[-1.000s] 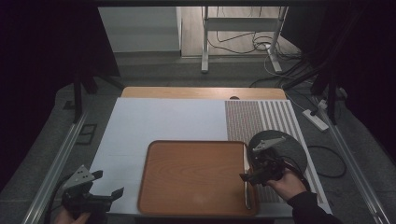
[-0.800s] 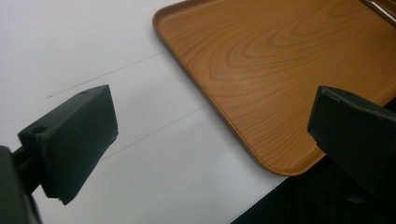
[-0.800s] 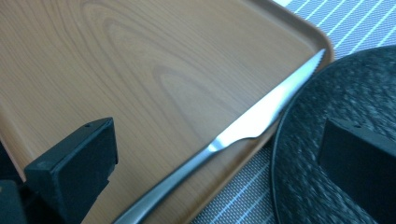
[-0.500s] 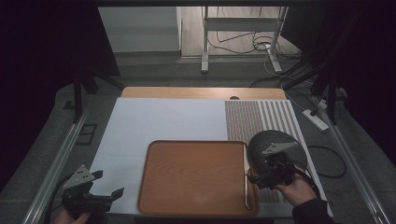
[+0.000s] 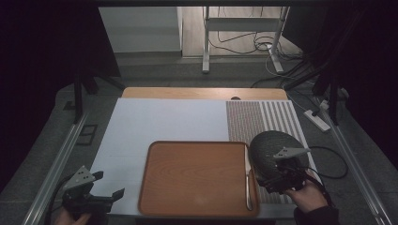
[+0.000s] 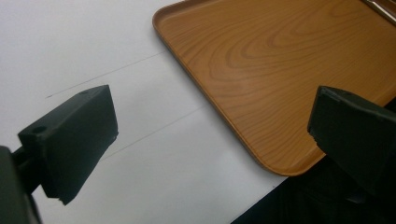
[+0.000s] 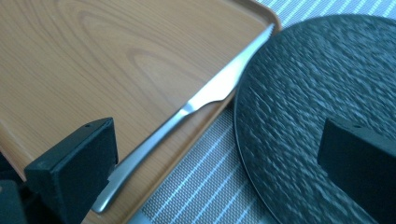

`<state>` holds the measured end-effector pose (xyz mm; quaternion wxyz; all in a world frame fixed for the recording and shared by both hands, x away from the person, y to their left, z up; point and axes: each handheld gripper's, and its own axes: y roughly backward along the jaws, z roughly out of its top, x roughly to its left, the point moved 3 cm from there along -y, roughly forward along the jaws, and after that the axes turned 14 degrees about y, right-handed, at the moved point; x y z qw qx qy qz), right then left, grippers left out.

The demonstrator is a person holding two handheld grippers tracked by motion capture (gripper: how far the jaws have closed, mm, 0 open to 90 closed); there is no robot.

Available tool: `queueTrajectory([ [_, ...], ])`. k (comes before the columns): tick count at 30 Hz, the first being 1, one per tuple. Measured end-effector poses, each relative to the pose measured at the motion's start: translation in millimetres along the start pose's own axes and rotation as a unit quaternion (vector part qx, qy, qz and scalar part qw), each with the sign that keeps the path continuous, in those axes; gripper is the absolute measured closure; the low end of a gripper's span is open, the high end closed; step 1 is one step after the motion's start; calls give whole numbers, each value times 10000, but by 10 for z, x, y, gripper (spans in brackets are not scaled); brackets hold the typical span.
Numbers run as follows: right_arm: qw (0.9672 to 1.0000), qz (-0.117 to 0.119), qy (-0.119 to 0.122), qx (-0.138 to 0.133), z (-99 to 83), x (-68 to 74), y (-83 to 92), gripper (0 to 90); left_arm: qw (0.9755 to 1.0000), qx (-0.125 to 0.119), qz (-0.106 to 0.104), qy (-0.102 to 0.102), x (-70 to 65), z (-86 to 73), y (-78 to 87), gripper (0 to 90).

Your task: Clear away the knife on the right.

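Listing items on worktop, white-covered w/ a bare wood strip at far edge. Item 1: rectangular brown wood-grain tray w/ rounded corners, at near centre, lying flat on the white sheet. Item 2: slim silver metal table knife, lying along tray's right rim, blade pointing away from the person, handle end nearest; in right gripper view the blade tip reaches the tray's far corner. Item 3: round dark textured plate, just right of tray, sitting on a grey-and-white striped woven placemat; plate edge is just beside knife blade, contact not clear. Item 4: right gripper, held in a hand at near right, over plate's near edge; fingers spread wide, nothing between them, knife handle near the one finger, plate under the other. Item 5: left gripper, at near left corner over white sheet, well apart from knife; fingers wide, empty, tray's near-left corner seen between them in left gripper view.
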<state>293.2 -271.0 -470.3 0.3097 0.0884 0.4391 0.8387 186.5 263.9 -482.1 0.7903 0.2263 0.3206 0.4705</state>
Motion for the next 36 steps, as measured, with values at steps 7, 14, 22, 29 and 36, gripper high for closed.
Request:
queueTrajectory([
  [7, 9997, -147, -176, -67, -88, -32, 88, 0, 10000, 6, 1, 3, 0, 0, 0, 19],
  [14, 9989, -298, -313, -159, -162, -56, 180, 0, 10000, 9, 4, 1, -1, 1, 0, 19],
  [22, 9982, -425, -382, -203, -242, -66, 279, 0, 10000, 9, 5, 12, 2, 1, -1, 19],
  [29, 9973, -509, -447, -300, -303, -68, 360, 0, 10000, 8, 2, 20, 5, -2, 1, 19],
  [36, 9974, -541, -399, -242, -318, -58, 367, 0, 10000, -4, -12, 36, 4, 3, -1, 19],
])
